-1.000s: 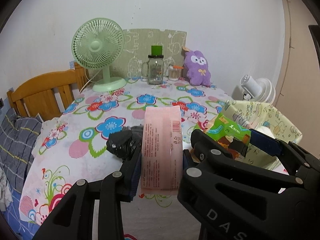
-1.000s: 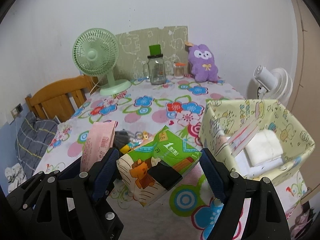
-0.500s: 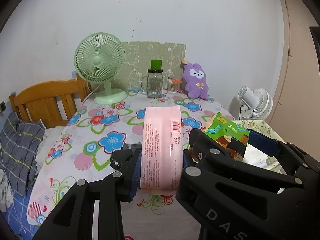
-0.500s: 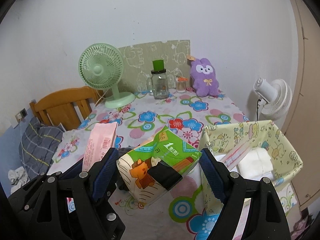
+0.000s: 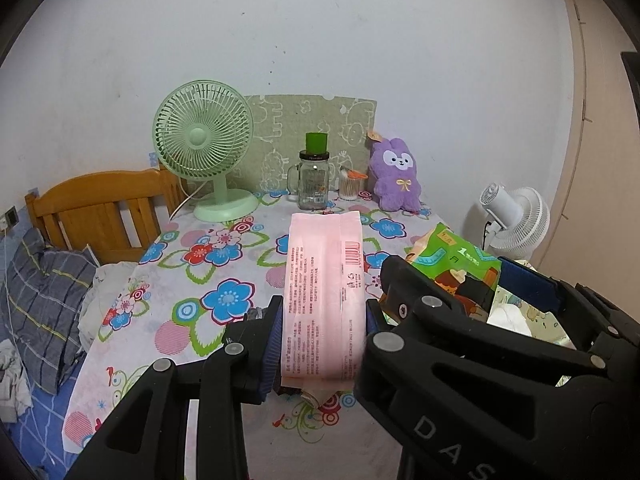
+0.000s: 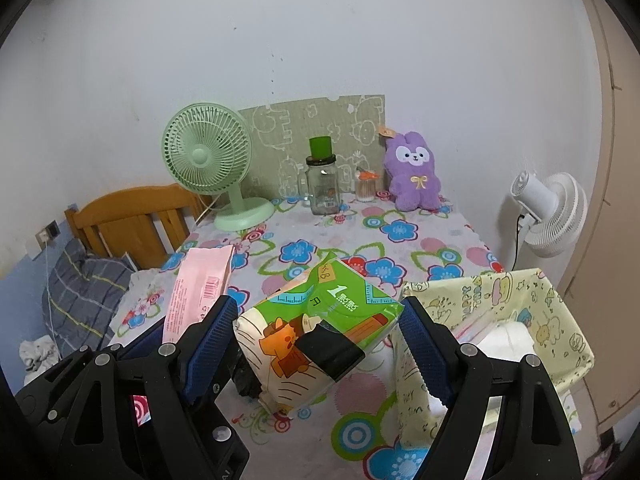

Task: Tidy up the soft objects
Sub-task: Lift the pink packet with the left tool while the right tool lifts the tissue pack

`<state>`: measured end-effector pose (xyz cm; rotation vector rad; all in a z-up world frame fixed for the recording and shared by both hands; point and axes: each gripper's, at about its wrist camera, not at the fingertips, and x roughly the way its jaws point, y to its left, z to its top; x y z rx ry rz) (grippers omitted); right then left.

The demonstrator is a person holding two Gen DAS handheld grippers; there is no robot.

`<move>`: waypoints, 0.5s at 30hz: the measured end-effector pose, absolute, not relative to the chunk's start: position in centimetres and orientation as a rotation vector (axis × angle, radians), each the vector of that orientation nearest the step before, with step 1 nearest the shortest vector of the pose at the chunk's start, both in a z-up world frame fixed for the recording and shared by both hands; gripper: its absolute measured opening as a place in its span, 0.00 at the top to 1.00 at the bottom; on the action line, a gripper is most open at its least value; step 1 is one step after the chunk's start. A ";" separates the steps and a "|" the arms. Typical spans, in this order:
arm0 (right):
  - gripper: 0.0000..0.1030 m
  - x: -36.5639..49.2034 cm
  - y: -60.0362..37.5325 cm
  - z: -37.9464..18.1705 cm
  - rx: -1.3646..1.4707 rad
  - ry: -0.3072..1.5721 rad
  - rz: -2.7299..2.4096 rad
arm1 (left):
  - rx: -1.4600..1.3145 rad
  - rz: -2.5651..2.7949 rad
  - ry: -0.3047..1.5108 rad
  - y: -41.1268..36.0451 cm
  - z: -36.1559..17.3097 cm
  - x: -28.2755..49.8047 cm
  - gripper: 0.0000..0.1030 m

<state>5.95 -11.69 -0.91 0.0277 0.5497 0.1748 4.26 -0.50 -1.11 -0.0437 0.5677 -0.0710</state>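
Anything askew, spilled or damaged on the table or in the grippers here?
Nothing spilled or damaged. The left gripper holds the pink pack upright; the right gripper holds the green tissue pack tilted, one corner down. The fabric bin leans with slack walls, but it is soft. The green fan, jar and purple plush stand upright.

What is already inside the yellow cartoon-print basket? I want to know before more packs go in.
In the yellow basket a white folded soft item shows, with a pink-striped pack beside it. Anything lower is hidden by the basket wall and the right gripper.
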 end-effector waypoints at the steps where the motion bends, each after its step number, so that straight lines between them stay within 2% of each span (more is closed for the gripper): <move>1: 0.18 6.1 -11.8 -0.9 0.026 0.550 0.174 | -0.045 -0.071 0.569 -0.6 -1.1 4.4 0.62; 15: 0.18 7.2 -14.3 0.0 0.021 0.541 0.157 | -0.026 -0.108 0.565 -3.1 -0.4 5.6 0.61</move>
